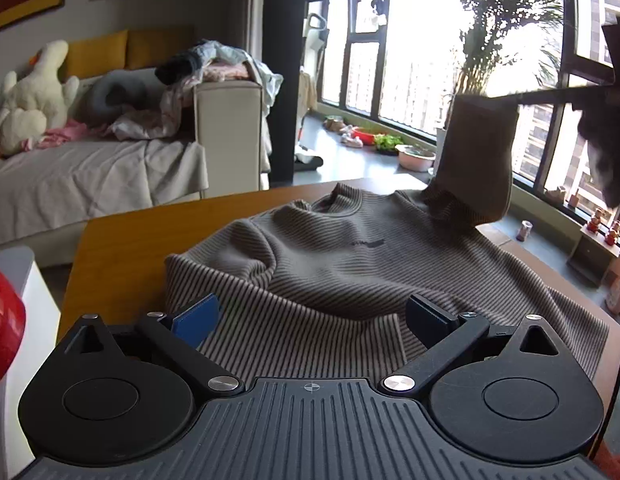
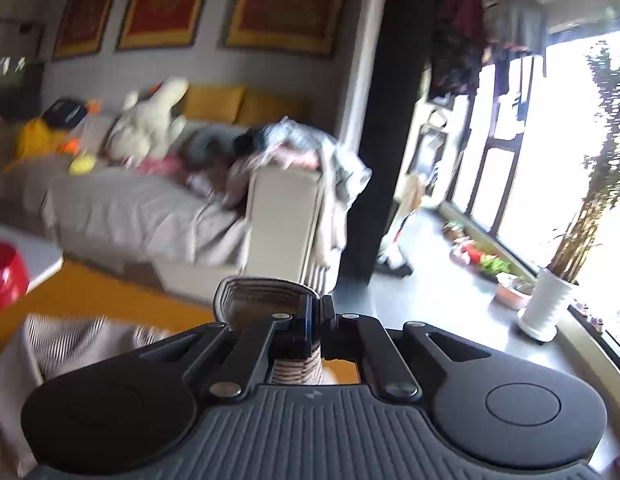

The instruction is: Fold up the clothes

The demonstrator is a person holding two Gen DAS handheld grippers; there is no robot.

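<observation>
My right hand-held gripper (image 2: 315, 320), clamped on the grey-brown ribbed knit sweater's (image 1: 329, 264) raised sleeve (image 1: 475, 160), should fold it inward; the left hand-held gripper (image 1: 310, 320) gapes empty above the hem.

Brown-and-grey striped sweater (image 1: 329, 264), orange-brown table (image 1: 122, 248), red bowl (image 2: 6, 276)

Striped sweater (image 1: 349, 264) on wooden table (image 1: 122, 248)
</observation>
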